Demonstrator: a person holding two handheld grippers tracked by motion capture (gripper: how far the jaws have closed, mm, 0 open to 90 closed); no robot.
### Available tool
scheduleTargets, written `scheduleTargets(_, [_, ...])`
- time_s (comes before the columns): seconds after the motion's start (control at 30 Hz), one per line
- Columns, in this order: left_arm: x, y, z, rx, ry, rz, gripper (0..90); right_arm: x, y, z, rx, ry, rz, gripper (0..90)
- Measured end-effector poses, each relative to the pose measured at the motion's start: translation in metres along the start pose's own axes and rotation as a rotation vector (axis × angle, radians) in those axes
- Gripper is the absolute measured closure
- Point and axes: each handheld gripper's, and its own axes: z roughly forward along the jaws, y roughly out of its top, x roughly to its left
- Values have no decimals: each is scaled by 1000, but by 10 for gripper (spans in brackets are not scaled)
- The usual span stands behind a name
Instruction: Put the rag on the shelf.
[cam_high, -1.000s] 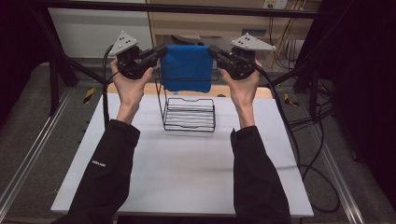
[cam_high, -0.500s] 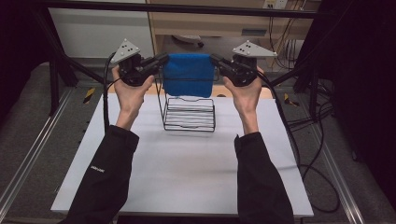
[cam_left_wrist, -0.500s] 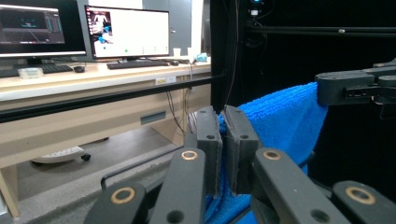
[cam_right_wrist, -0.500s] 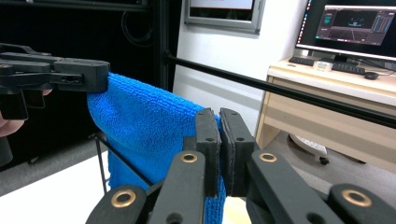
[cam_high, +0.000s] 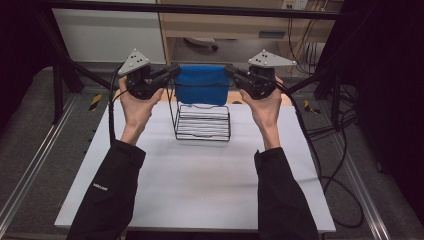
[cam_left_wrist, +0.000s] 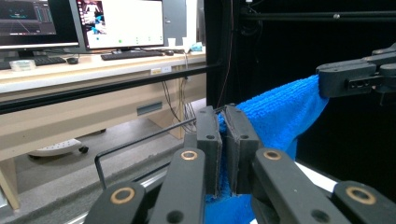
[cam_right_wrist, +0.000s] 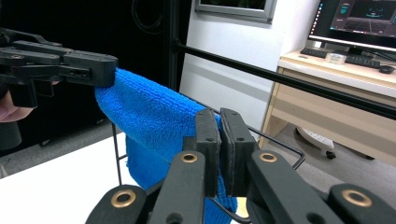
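High view: blue microfibre towel (cam_high: 202, 85) hangs stretched between the two grippers, above the rear top rail of the black wire rack (cam_high: 202, 121), which stands on the white table (cam_high: 200, 185). Left gripper (cam_high: 172, 73) grasps the towel's left upper corner, right gripper (cam_high: 231, 73) its right upper corner. The towel's long axis runs parallel to the rack's rear rail; both hands look about equally near the rack.

Left gripper view: left gripper (cam_left_wrist: 223, 140) jaws clamped on a fold of towel (cam_left_wrist: 275, 116). A rack wire (cam_left_wrist: 140, 140) lies just behind and below the towel edge; whether they touch I cannot tell.

Right gripper view: right gripper (cam_right_wrist: 219, 144) jaws pinched tight on the towel (cam_right_wrist: 149, 126), the rack's rail (cam_right_wrist: 275, 140) passing close under the held edge.

Judgement: the coming move looks like lowering the towel straight onto that rail.
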Motion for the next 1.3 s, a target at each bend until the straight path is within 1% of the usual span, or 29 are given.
scheduleTargets(0.07, [-1,-2,-1,8,-2,2,851,1,-1,-1,3,5,-3,871])
scheduleTargets(0.13, [-1,-4,-2,12,-6,-7,850,3,-1,-2,8,11,-10,872])
scheduleTargets(0.23, [-1,-6,-4,34,-12,-21,848,5,-3,-3,19,20,-13,871])
scheduleTargets(0.3, [-2,-7,-5,40,-17,-22,847,7,-5,-4,28,28,-11,871])
scheduleTargets(0.6, [-5,-17,-8,87,-25,-25,840,10,-17,-7,62,56,1,870])
scheduleTargets(0.67, [-5,-19,-9,105,-26,-18,837,11,-19,-7,68,63,6,870])
scheduleTargets(0.8, [-6,-24,-10,119,-34,-13,828,12,-25,-7,81,72,12,869])
scheduleTargets(0.9, [-7,-28,-10,129,-38,-18,823,12,-29,-6,93,79,21,869])
scheduleTargets(1.0, [-6,-31,-10,139,-40,-21,819,12,-32,-6,102,86,18,868])
scheduleTargets(1.1, [-7,-32,-11,149,-43,-23,812,12,-35,-5,112,91,21,868])
scheduleTargets(1.17, [-8,-31,-12,146,-46,-34,802,11,-38,-5,114,96,19,868])
scheduleTargets(1.3, [-7,-23,-18,137,-53,-50,759,11,-42,-4,126,101,19,868])
